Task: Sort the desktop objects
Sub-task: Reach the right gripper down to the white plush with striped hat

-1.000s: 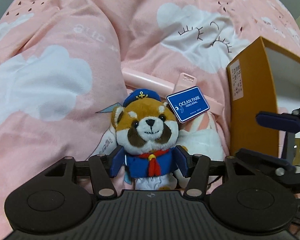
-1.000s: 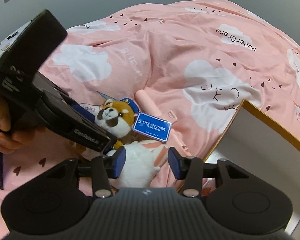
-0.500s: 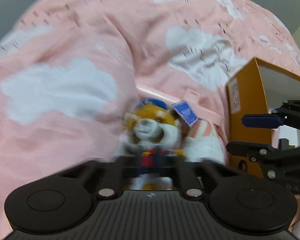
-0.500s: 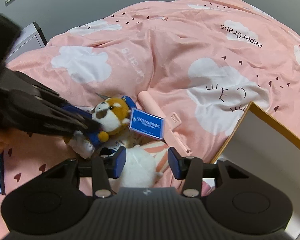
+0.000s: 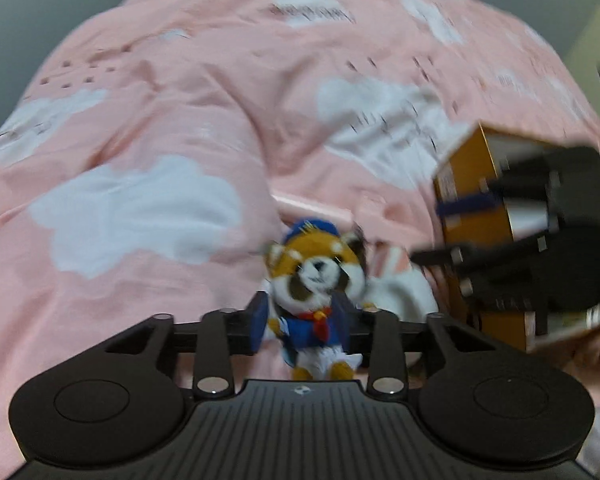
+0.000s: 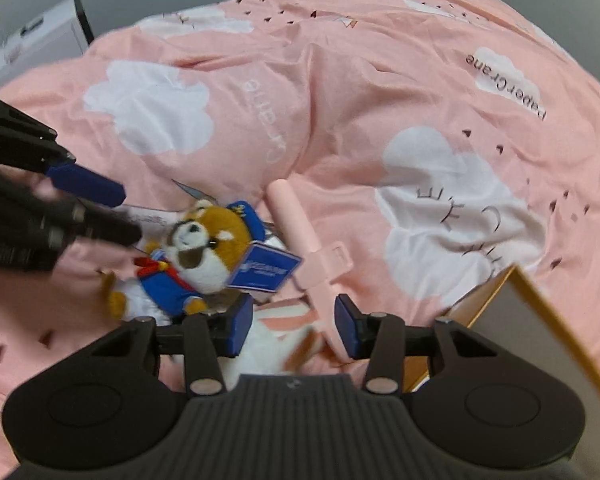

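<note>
Pink "PaperCrane" duvet (image 6: pixel 380 128) under tagged plush (image 6: pixel 204 248)

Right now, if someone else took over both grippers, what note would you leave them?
Left gripper: jaws opening. The red panda plush shows between its fingers in the left wrist view, but the right wrist view shows it lying on the pink duvet past the fingertips, so it looks unheld.
Right gripper: open, hovering over the white plush, not pressing on it.
The pink stick lies beside both plushes. The orange box stands open to their right.
Done: nothing visibly in the box.
Left: probably both plushes and the stick.
</note>
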Motion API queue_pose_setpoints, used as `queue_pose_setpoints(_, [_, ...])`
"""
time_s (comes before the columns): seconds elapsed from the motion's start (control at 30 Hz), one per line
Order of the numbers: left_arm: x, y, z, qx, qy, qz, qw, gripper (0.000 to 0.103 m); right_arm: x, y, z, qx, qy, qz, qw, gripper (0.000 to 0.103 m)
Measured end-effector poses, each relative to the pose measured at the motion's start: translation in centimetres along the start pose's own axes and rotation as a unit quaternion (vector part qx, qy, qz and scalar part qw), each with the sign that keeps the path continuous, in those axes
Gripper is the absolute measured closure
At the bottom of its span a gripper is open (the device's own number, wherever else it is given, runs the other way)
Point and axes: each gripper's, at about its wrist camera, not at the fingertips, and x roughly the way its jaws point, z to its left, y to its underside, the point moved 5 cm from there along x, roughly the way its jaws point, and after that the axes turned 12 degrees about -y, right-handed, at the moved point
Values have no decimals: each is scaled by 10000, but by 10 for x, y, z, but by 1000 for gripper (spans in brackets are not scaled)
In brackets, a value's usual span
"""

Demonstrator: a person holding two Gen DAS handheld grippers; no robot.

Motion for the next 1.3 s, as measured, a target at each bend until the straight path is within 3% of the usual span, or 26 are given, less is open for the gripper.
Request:
queue_pose_setpoints(0.03, [4,2,-5,110,24,51,9999,47,1,-1,-1,-74,-1,60,10000,56])
queue_pose_setpoints(0.2, [31,11,-25,457,-21,444,9980,46,2,7,5,10,-450,308,9985,56])
queue_pose_setpoints(0.43, [59,20,-43,747,-286,733,9941,46,-2,21,14,52,-521,303,9982,56])
queue_pose_setpoints(0.67, [52,29,-31,343,-264,522,9977,63,-16,21,8,1206,-922,60,9884,54])
queue_pose_setpoints(0.73, [45,32,-27,312,-317,406,9982,65,-17,20,9,1680,-1064,-35,9800,51])
queue_pose_setpoints(0.8, [39,35,-19,203,-301,362,9987,67,-13,18,9,2152,-1142,-80,9698,41])
queue_pose_setpoints(1.07, [31,39,-1,-93,-192,278,9994,70,16,12,5,3489,-360,-160,9363,33])
queue_pose_setpoints(1.23, [33,40,3,-177,-73,267,9995,70,28,10,9,3679,38,-39,9298,26])
queue_pose_setpoints(1.3, [34,41,4,-183,-30,242,9995,70,37,14,9,3910,133,139,9202,25])
